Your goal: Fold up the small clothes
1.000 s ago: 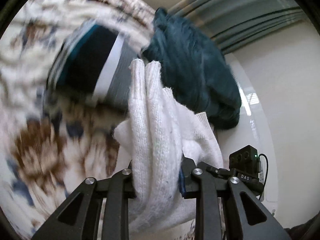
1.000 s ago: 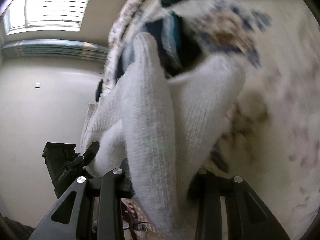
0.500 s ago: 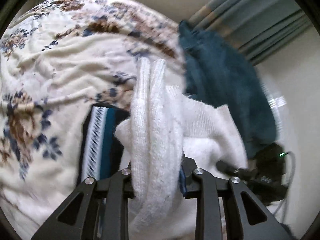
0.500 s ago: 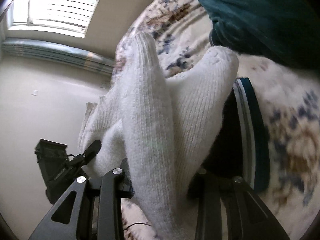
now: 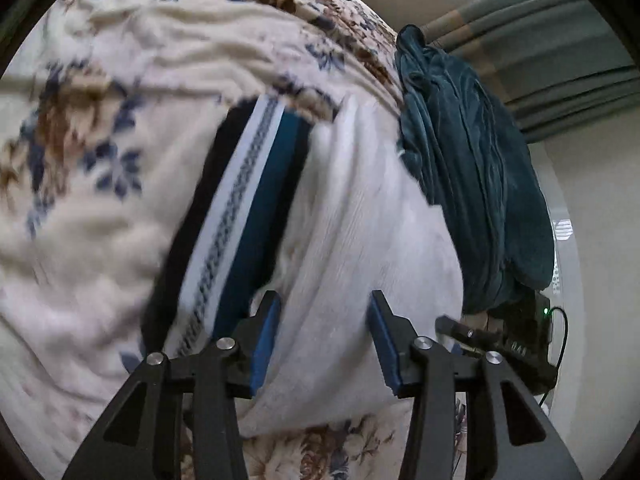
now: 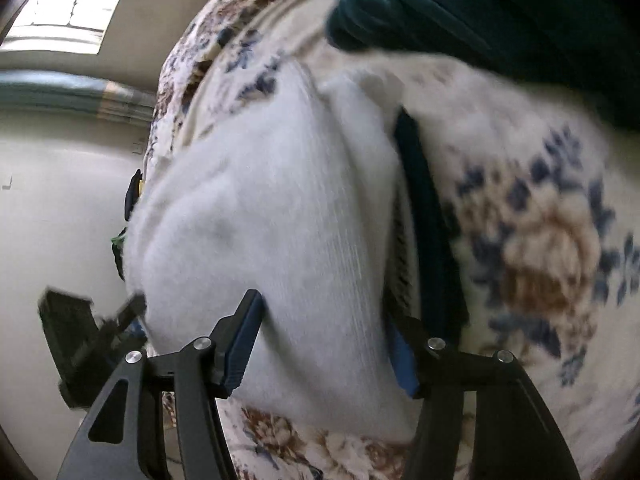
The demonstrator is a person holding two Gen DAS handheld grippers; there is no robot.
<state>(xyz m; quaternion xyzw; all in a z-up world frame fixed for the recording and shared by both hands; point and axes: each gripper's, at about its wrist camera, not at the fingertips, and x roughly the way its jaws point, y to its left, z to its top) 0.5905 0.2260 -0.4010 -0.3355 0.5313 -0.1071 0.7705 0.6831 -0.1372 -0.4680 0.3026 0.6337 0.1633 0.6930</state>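
A white knitted garment lies folded on the floral bedspread; it also shows in the right wrist view. It rests partly over a dark folded piece with a blue and white patterned band, whose edge shows in the right wrist view. My left gripper is open, its jaws wide apart just above the white garment. My right gripper is open too, jaws spread over the same garment from the other side.
A dark teal plush garment lies heaped on the bedspread beyond the white one, and also shows in the right wrist view. Grey curtains and a pale wall stand behind. The bed edge runs close to each gripper.
Both grippers have opened and let go of the white garment, which has dropped flat onto the bedspread over the dark banded piece. Before, each was shut on a bunched fold.
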